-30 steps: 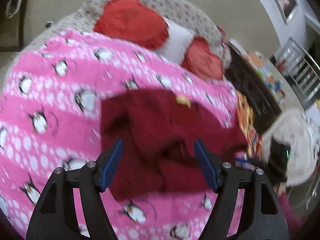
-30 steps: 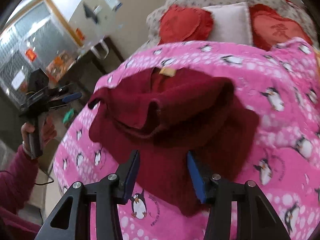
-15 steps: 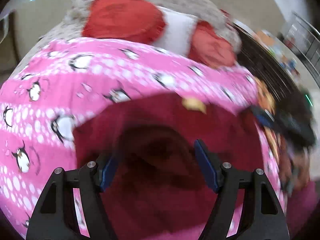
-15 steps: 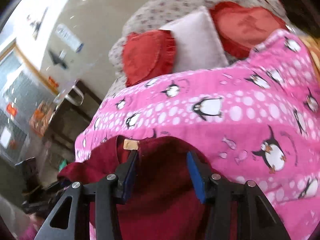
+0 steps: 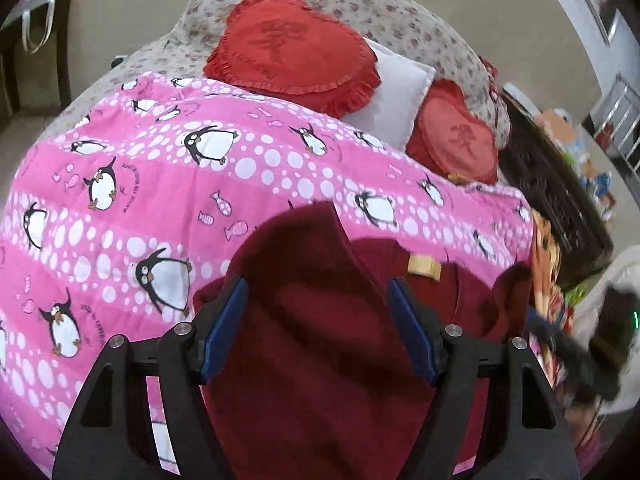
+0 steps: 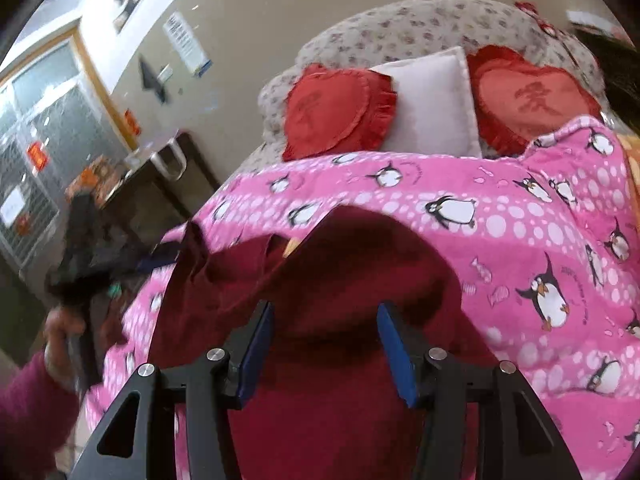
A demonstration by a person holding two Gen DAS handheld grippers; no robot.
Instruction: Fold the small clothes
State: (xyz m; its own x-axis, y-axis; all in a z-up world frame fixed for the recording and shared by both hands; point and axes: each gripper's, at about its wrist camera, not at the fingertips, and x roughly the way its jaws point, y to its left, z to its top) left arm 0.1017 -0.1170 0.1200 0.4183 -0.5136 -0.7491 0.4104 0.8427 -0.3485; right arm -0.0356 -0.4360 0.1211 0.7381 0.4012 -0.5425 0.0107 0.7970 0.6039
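A dark red small garment point(image 5: 320, 340) with a tan neck label point(image 5: 424, 267) lies rumpled on a pink penguin blanket point(image 5: 140, 200). My left gripper point(image 5: 318, 328) is open just over the garment, a raised fold of cloth between its blue pads. In the right wrist view the same garment point(image 6: 340, 280) lies under my open right gripper point(image 6: 326, 350). The other gripper shows blurred at the left edge point(image 6: 80, 264), held by a hand in a magenta sleeve.
Two red heart cushions point(image 5: 296, 48) and a white pillow point(image 5: 392, 100) sit at the bed's head on a floral sheet. A dark side table point(image 6: 160, 184) stands left of the bed. A dark bench with clutter point(image 5: 560, 216) is on the right.
Both grippers have come down close over the red garment. The garment has been reshaped, one side now folded up toward the middle. Both views are steadier than half a second ago.
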